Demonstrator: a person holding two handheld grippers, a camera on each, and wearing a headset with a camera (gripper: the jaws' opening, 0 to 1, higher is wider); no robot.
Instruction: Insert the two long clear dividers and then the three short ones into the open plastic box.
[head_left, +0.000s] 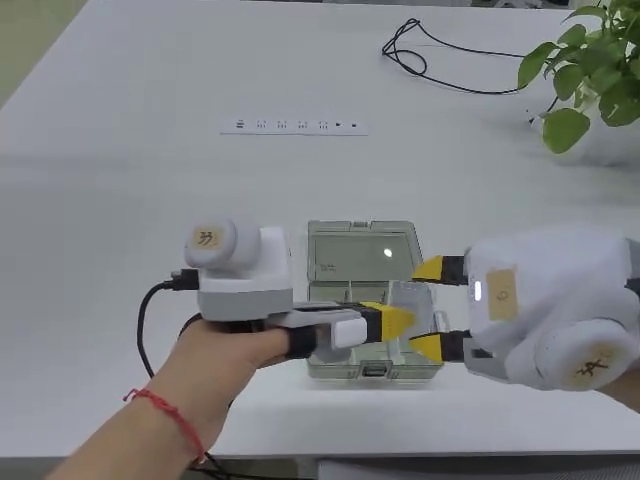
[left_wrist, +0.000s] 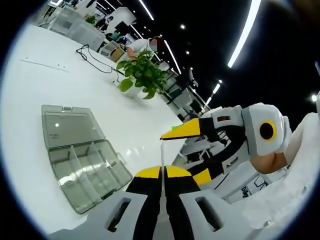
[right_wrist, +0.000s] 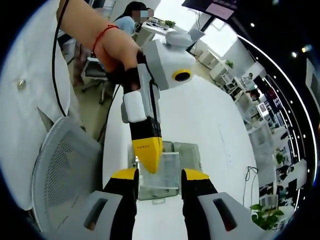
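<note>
Left tongs are clamped on a clear divider, which is held just above the open plastic box on the desk. Right tongs are spread apart, one jaw to each side of the divider. Dividers are already seated in the box, so a short one is judged in hand. Next, it must be lined up with its slots and pressed down.
</note>
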